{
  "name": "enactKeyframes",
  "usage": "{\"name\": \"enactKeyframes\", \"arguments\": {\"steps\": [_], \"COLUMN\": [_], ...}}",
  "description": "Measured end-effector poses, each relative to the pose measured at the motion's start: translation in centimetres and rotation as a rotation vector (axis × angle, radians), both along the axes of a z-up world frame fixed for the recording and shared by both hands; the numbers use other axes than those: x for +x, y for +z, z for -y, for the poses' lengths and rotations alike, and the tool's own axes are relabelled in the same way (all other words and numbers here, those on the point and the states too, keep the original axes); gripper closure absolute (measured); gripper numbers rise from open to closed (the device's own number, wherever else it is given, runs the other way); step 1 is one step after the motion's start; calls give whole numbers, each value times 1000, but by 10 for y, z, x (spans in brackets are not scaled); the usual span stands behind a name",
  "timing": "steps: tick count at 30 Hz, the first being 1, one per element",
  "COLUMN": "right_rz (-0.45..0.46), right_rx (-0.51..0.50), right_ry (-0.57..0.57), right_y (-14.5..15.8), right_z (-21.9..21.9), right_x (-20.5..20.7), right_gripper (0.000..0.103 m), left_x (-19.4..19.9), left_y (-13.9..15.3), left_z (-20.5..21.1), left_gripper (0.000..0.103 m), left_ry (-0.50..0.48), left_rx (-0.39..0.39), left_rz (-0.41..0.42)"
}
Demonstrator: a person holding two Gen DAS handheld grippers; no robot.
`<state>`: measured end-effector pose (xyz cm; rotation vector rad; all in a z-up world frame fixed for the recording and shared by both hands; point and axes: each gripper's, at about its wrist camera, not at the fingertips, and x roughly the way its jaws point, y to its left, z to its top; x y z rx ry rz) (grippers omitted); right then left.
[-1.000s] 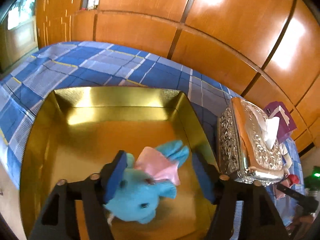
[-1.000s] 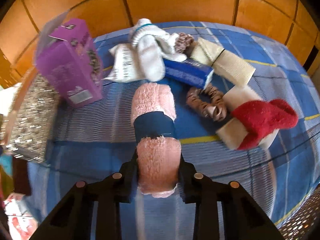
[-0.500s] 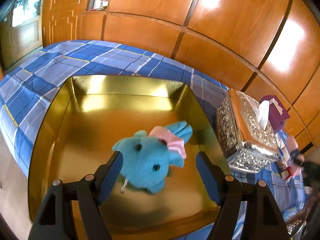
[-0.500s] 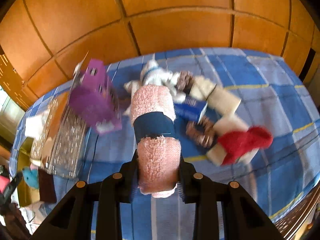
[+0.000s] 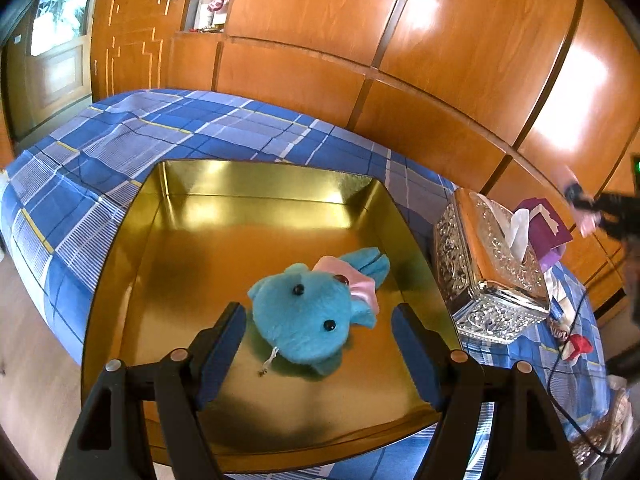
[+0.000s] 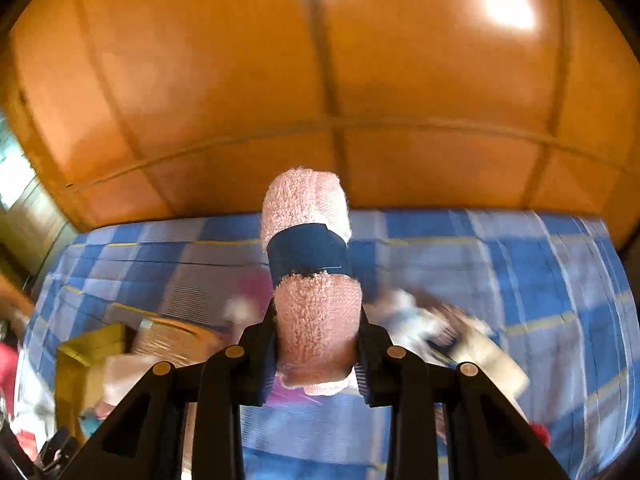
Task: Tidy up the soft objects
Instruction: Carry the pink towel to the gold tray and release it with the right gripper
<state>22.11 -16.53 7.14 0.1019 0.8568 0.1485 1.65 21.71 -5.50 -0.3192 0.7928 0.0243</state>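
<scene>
Terry cloth, pink and rolled, banded in dark blue: your right gripper (image 6: 316, 354) clenches the towel roll (image 6: 310, 264) by its near end, high above the checked bedspread (image 6: 500, 248). It is light and squashy, so grip beside the band. Your left gripper (image 5: 318, 340) stands released above the blue plush toy (image 5: 308, 316), lying toward five o'clock in the gold tray (image 5: 132, 240).

You have bare room across the gold tray's (image 5: 132, 264) left and far floor (its walls stand all round), the silver tissue box (image 5: 486, 268) crowding its right.
</scene>
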Motion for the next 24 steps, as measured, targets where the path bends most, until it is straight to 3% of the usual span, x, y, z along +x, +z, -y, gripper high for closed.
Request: {"name": "enactKeyframes", "arguments": {"steps": [6,13,16,21,24], "right_rz": [40,-12,-69,-154,-161], "right_rx": [1,-34,-73,-89,-118], "right_ry": [313,711,808,852,889], "right_y": [9,-26,-56,-94,-113], "right_z": [-100,-211,-241,-261,-264], "right_x": [-2,-69,-102,-139,-155], "right_gripper": [72,72,72,72,72], "left_x": [-5,-15,-18,-27,-30], "left_y": [3,9,12,18,20], "left_z": [-9,-35,-46,-56,-61], "left_gripper": [27,27,27,21,20], "left_ry": [34,135,174,237,258], "left_rx": [5,13,27,77,85], "left_rz": [9,26,31,49,58]}}
